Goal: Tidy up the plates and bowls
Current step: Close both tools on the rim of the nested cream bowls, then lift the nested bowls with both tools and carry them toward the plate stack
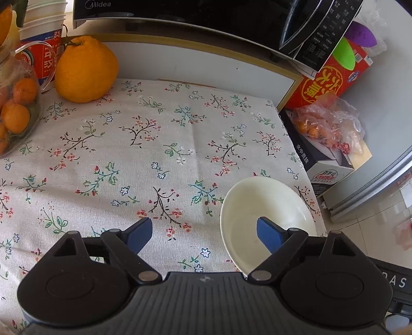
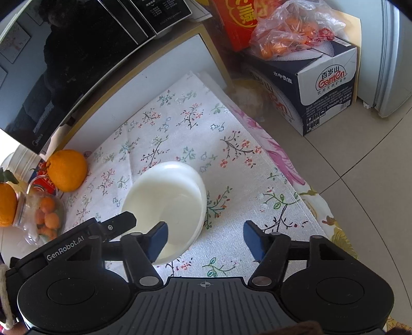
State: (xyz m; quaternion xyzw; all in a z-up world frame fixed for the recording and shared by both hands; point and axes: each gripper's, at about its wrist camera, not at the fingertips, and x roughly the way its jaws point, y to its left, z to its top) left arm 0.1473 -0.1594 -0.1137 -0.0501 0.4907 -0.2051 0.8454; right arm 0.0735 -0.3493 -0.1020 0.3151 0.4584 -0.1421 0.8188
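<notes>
A white bowl [image 1: 265, 206] sits on the floral tablecloth [image 1: 154, 144] near the table's right edge. My left gripper [image 1: 203, 232] is open; its right finger [image 1: 269, 235] hangs over the bowl's inside, and the left finger is over bare cloth. In the right wrist view the same bowl [image 2: 167, 195] shows a second white rim [image 2: 202, 206] under it on the right. My right gripper [image 2: 206, 239] is open too. Its left finger [image 2: 158, 239] is over the bowl's inside and its right finger is clear of the rim. The left gripper's black body [image 2: 77, 247] reaches the bowl's left rim.
A big orange [image 1: 86, 69] and a bag of small oranges [image 1: 18, 113] stand at the back left, with stacked cups [image 1: 43, 20] behind. A black microwave [image 1: 180, 13] overhangs the back. Off the table's right edge are a Ganten box [image 2: 322, 85] and bagged fruit [image 2: 291, 31].
</notes>
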